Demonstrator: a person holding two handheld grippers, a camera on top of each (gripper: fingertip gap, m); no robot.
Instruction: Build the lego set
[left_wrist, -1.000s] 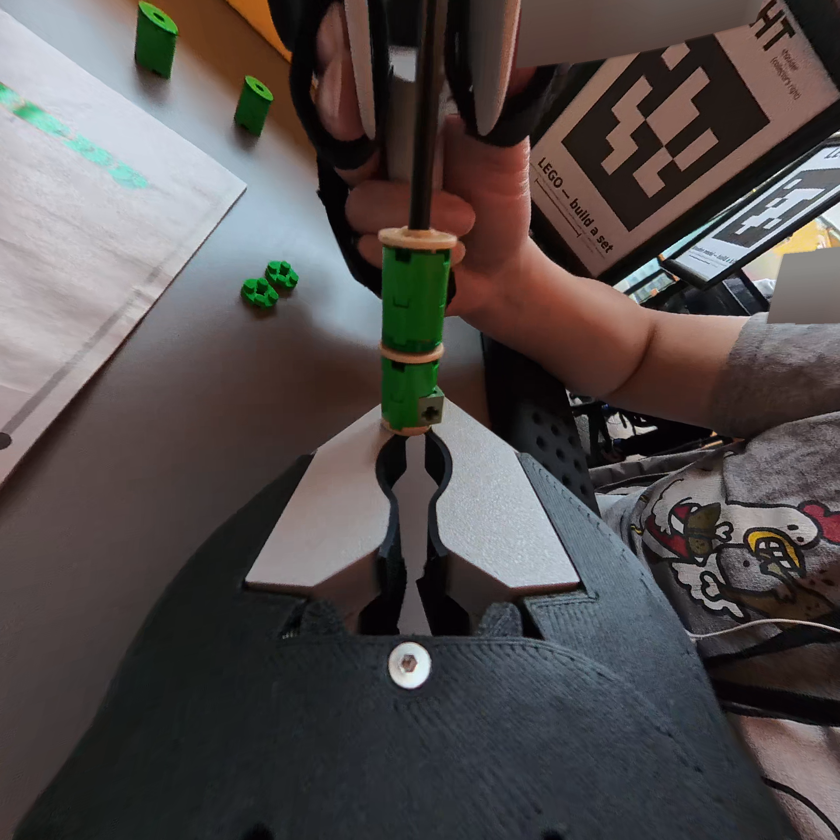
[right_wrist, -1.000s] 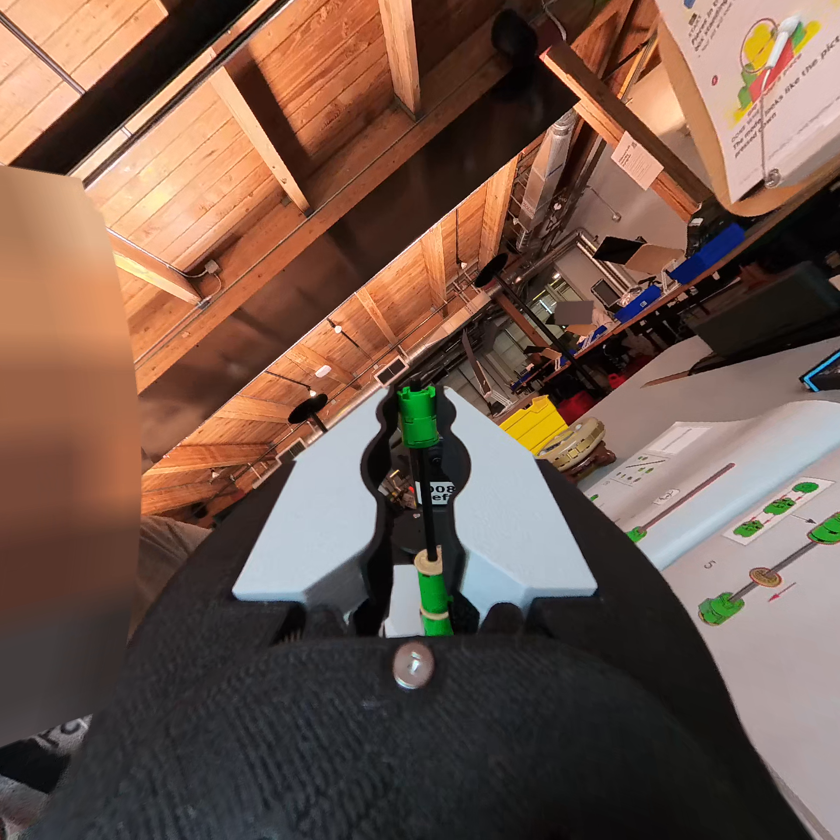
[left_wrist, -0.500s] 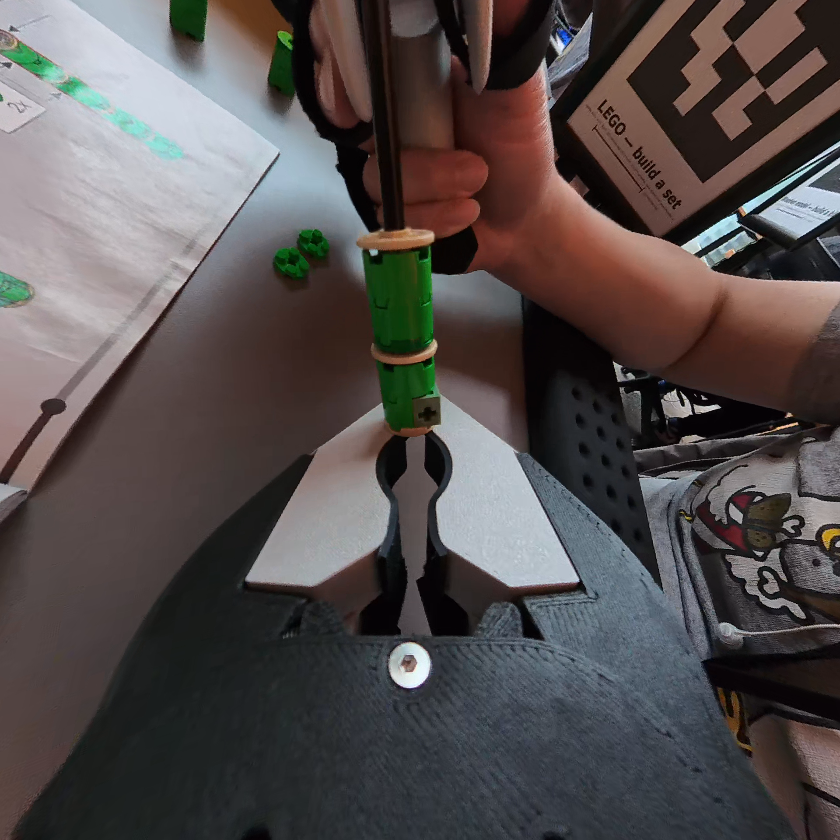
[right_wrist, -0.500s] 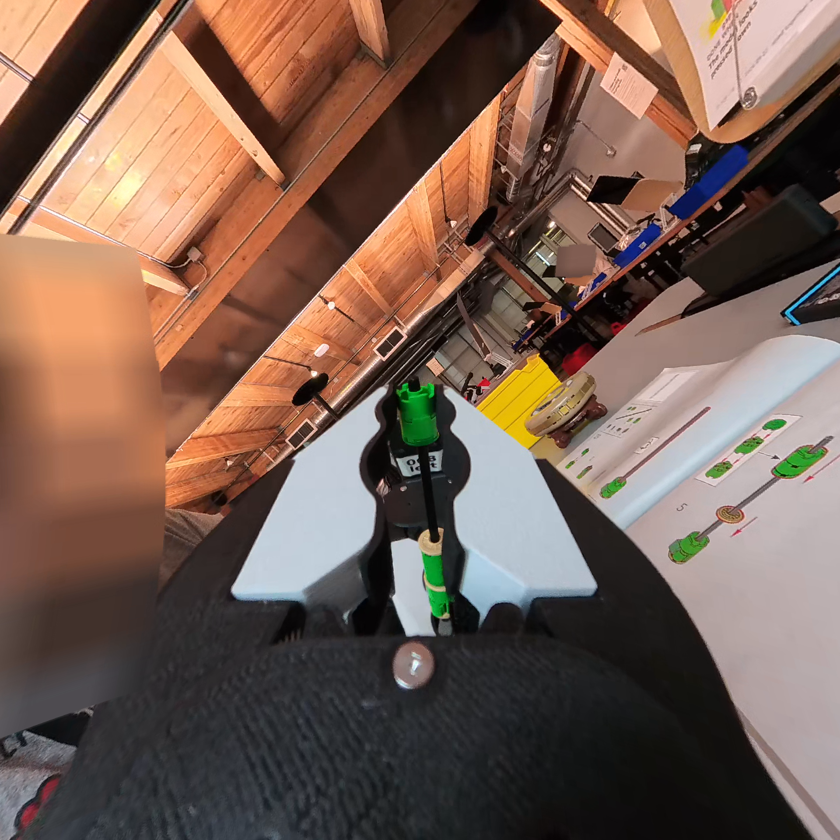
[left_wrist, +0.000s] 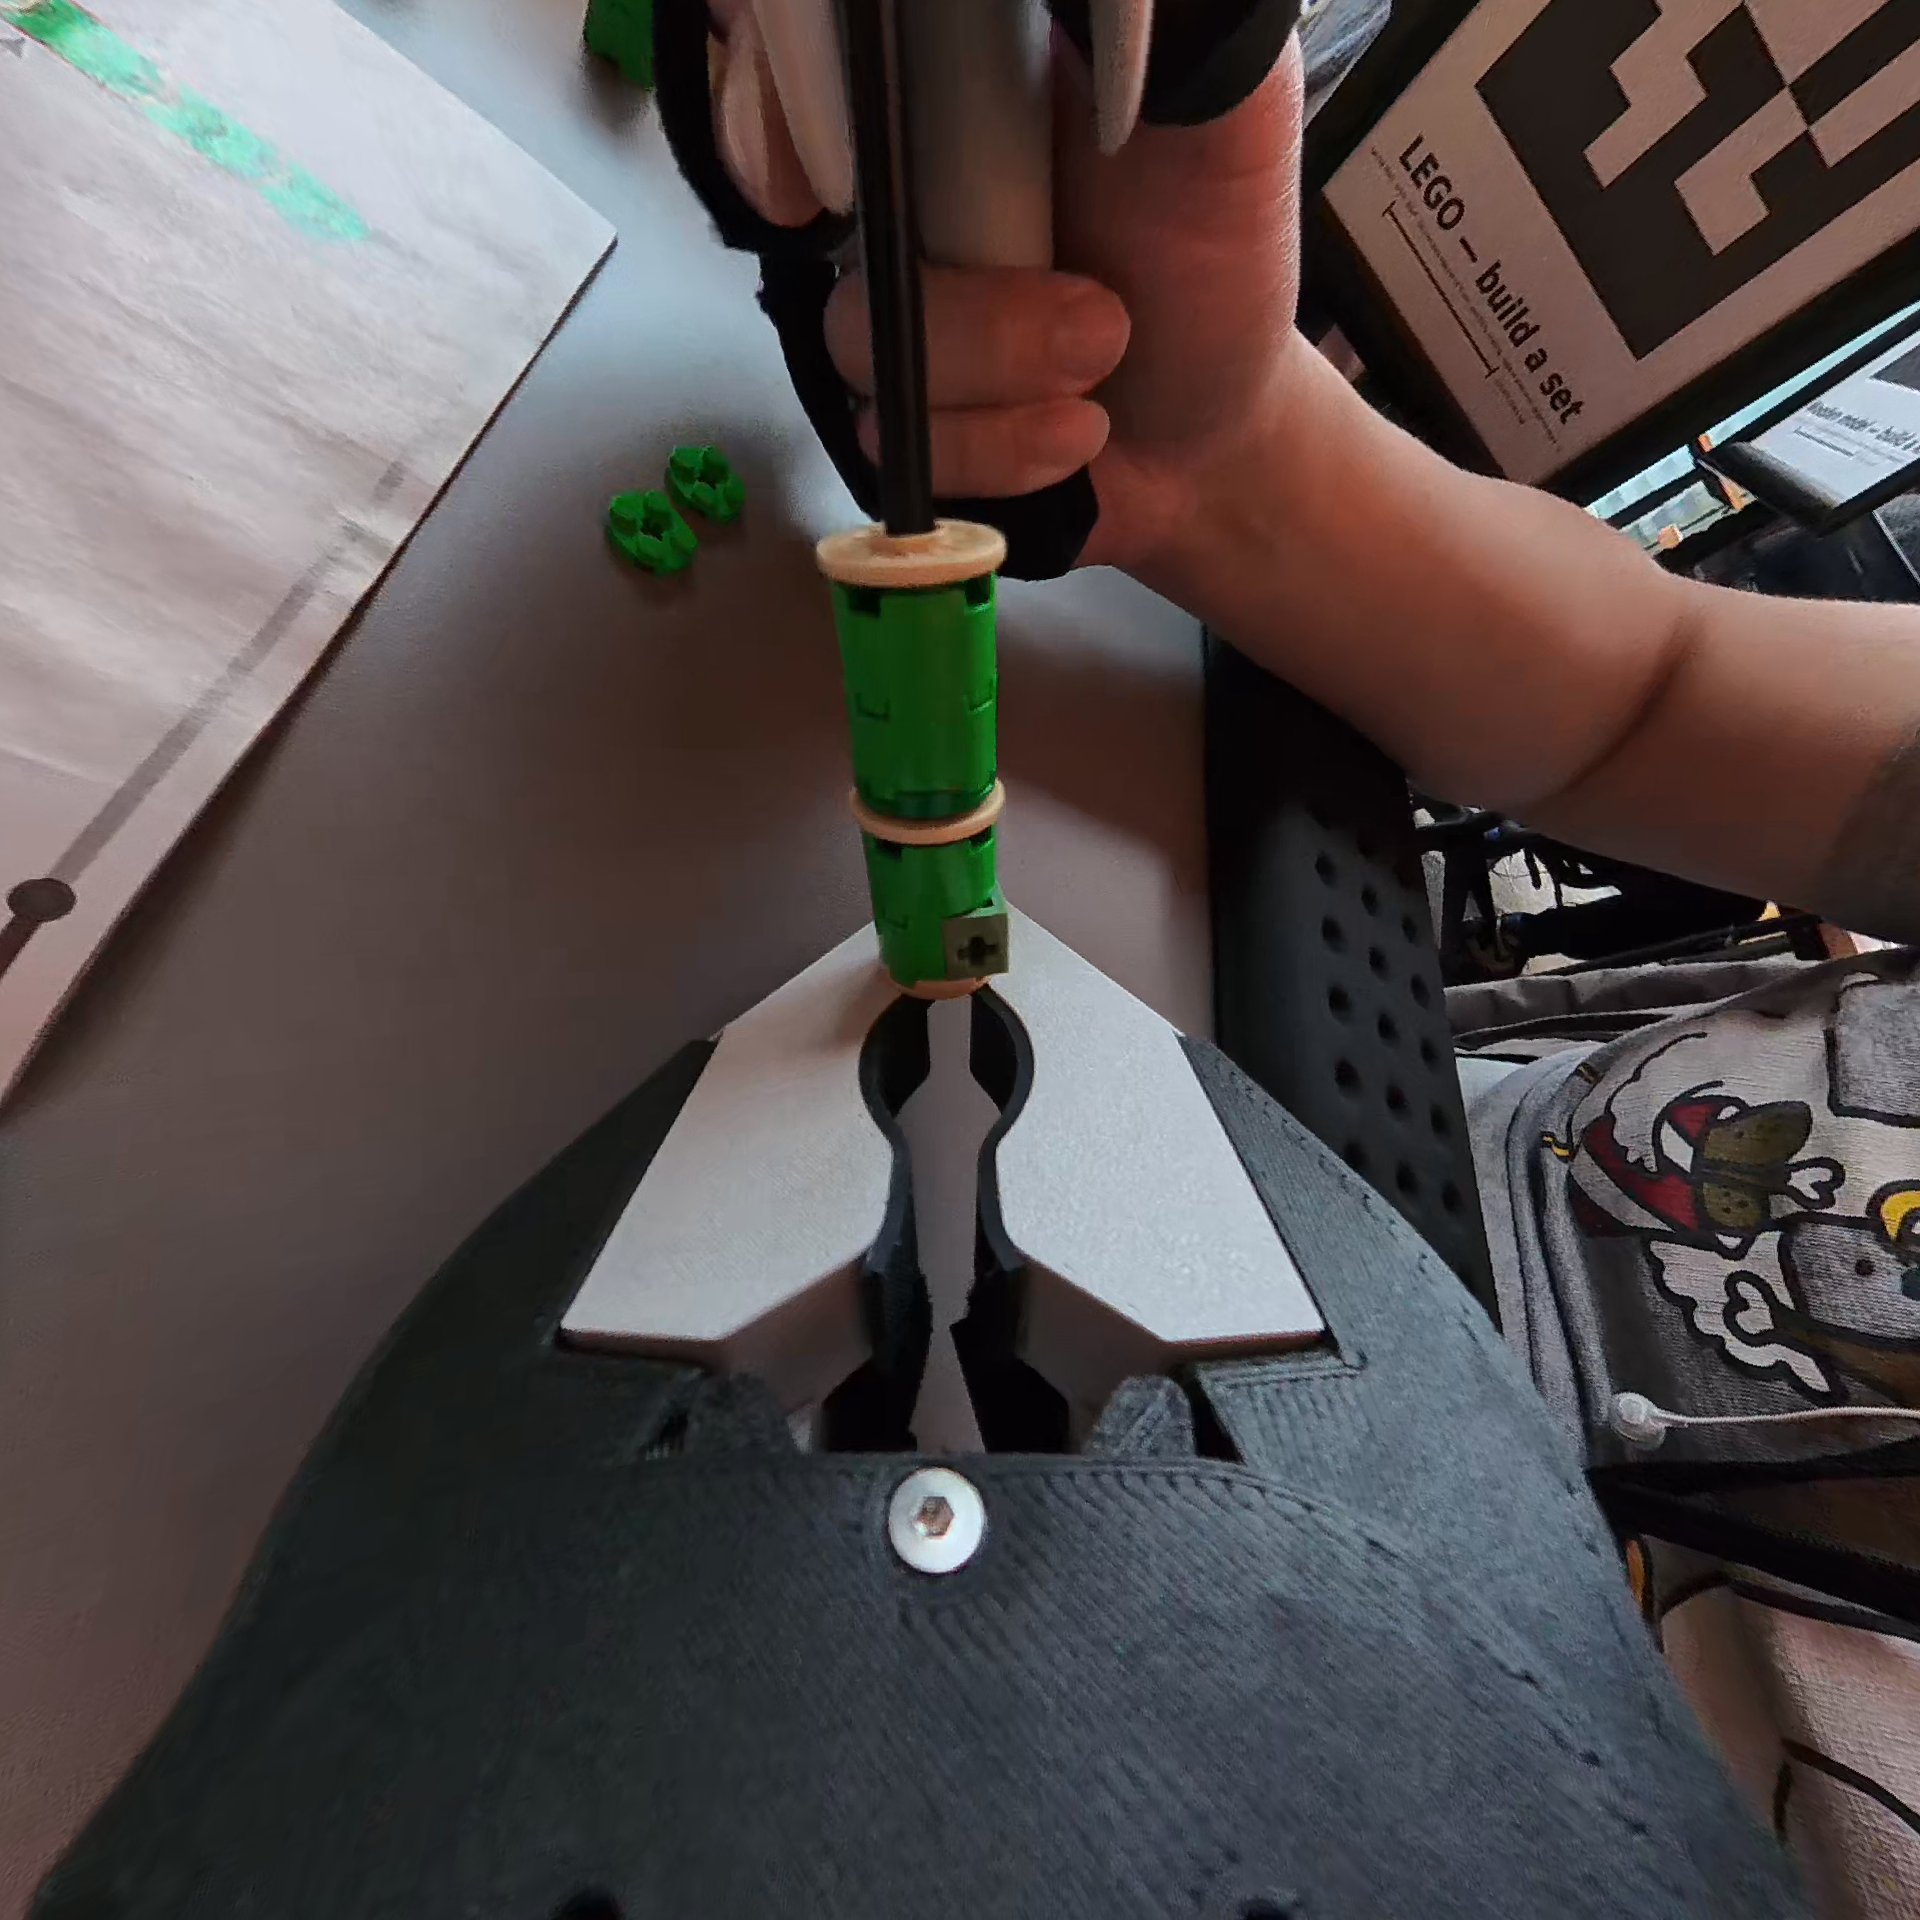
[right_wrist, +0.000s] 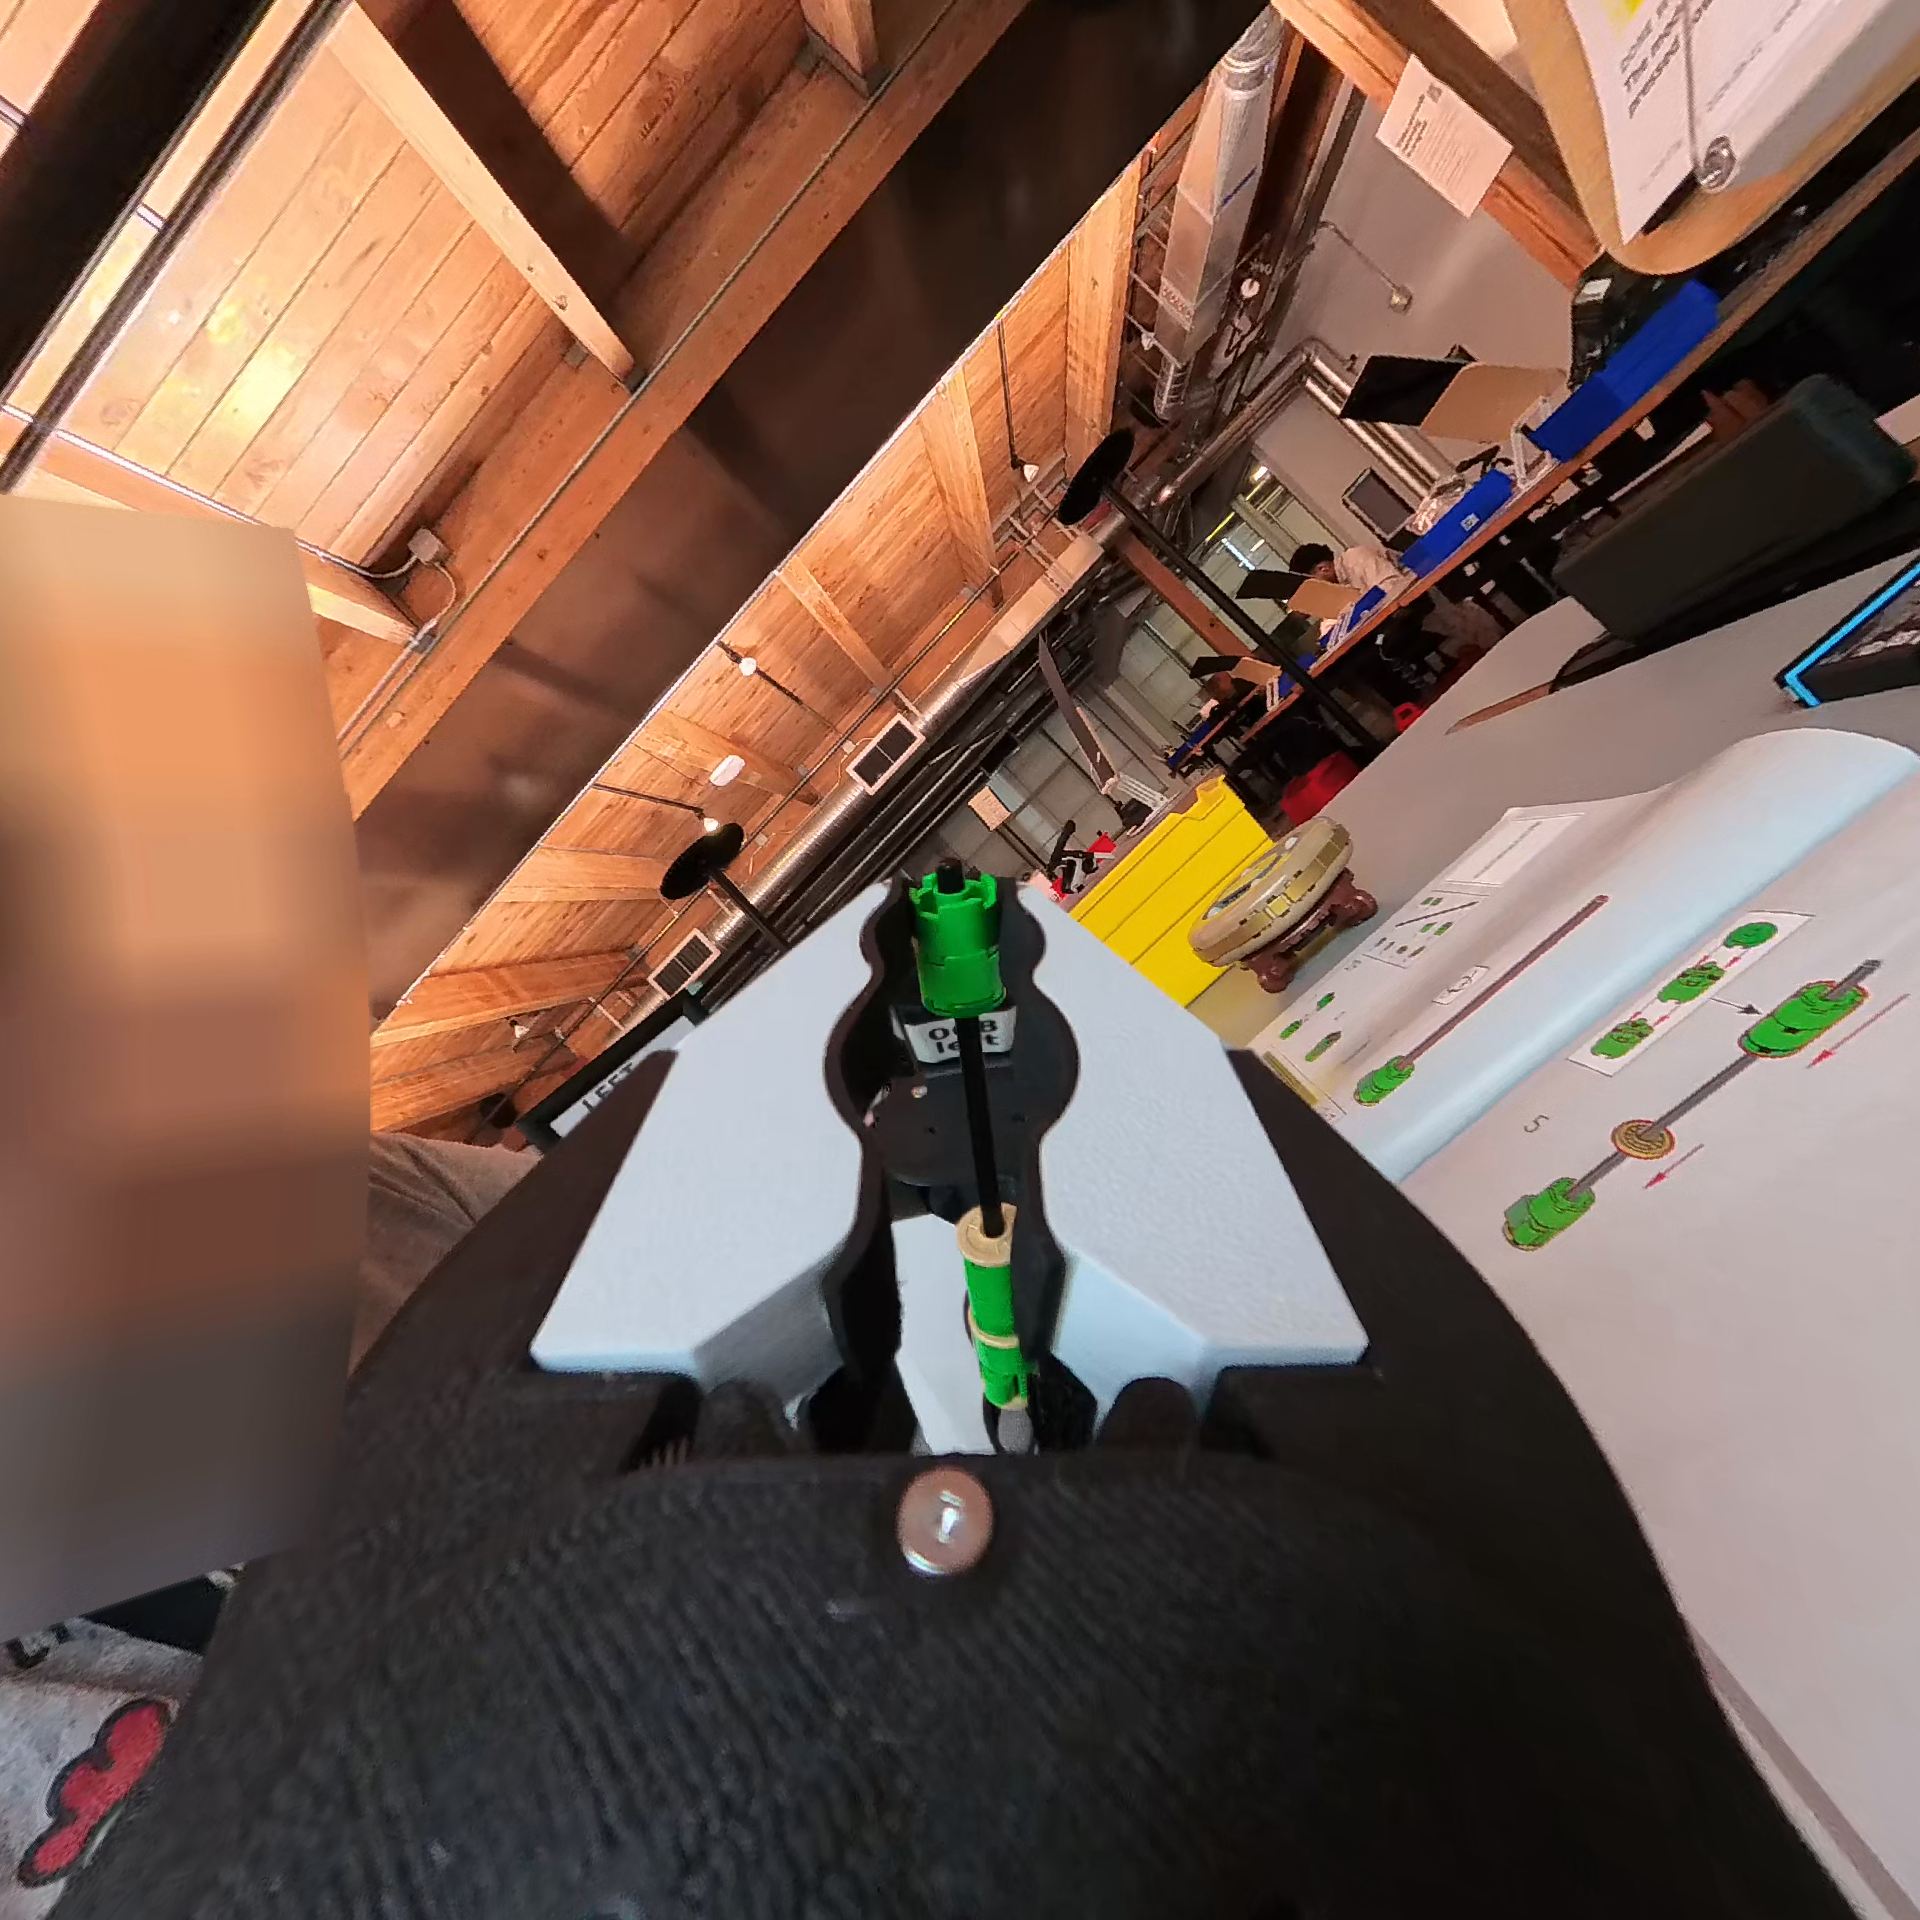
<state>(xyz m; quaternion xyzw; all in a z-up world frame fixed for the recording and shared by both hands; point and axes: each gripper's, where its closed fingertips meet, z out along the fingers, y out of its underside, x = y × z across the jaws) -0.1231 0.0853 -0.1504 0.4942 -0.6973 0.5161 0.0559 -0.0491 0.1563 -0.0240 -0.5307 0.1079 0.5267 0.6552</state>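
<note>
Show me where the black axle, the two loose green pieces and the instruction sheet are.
black axle (left_wrist: 891, 312), left wrist view, bare shaft above the tan ring
loose green pieces (left_wrist: 675, 497), left wrist view, the pair's middle
instruction sheet (left_wrist: 208, 364), left wrist view, plain paper

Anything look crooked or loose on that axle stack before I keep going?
Nothing stands out. The green sleeves and tan discs sit in line on the black axle, and the left gripper pinches the lower end. Two spare green pieces lie on the table.

Left gripper (left_wrist: 943, 1003) fingers nearly closed, tips pinching lower end of lego assembly (left_wrist: 920, 769), right gripper (right_wrist: 951, 940) pointing upward, closed on its top end, person's right hand (left_wrist: 1091, 343) wrapped around right gripper's handle
</note>
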